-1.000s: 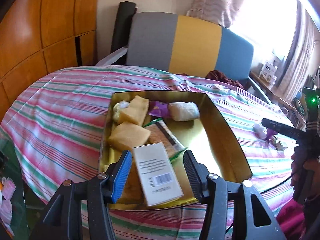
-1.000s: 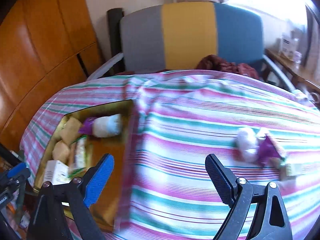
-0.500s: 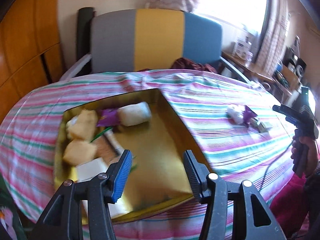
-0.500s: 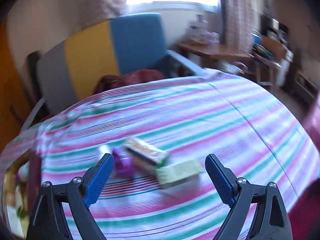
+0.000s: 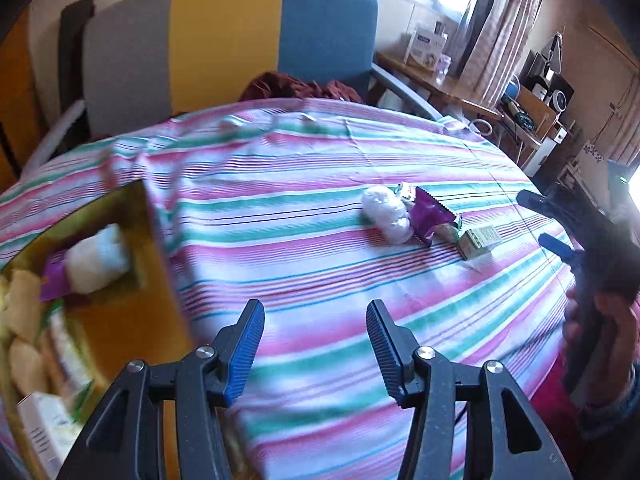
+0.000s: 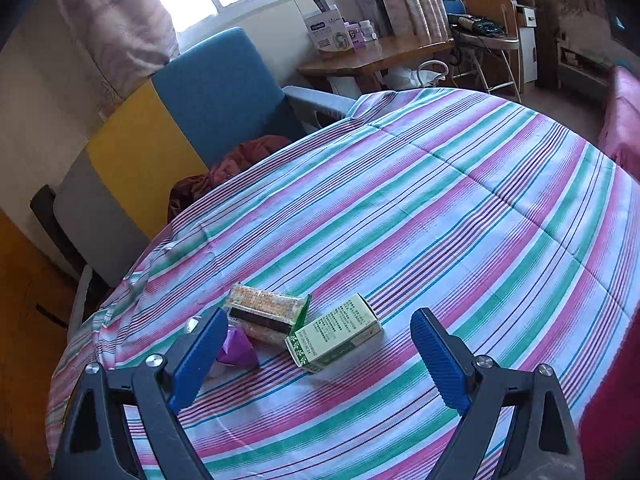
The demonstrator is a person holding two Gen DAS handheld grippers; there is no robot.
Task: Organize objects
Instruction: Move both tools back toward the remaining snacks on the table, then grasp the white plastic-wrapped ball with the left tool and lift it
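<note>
Best way to do this step: pick 1 thing from the small pile on the table [image 6: 440, 208], lift it clear, then carry it left to the gold tin [image 5: 156, 320].

- Already in the tin, at the left edge of the table: a white roll [image 5: 98, 260], a purple wrapper and some yellow pieces.
- Near the middle, above bare striped cloth: left hand-held gripper [image 5: 316, 344], spread partway, holding nothing, touching nothing.
- Further right, close together: a white bundle [image 5: 386, 210], a purple packet [image 5: 430, 216], a snack bar [image 6: 266, 310] and a green box [image 6: 336, 334].
- Just over that pile: right hand-held gripper [image 6: 316, 354], spread wide, pinching nothing, the green box between its fingers but apart from them.
- Good first pick: the green box. Come down straight, squeeze its 2 long sides, and leave the snack bar beside it alone.
</note>
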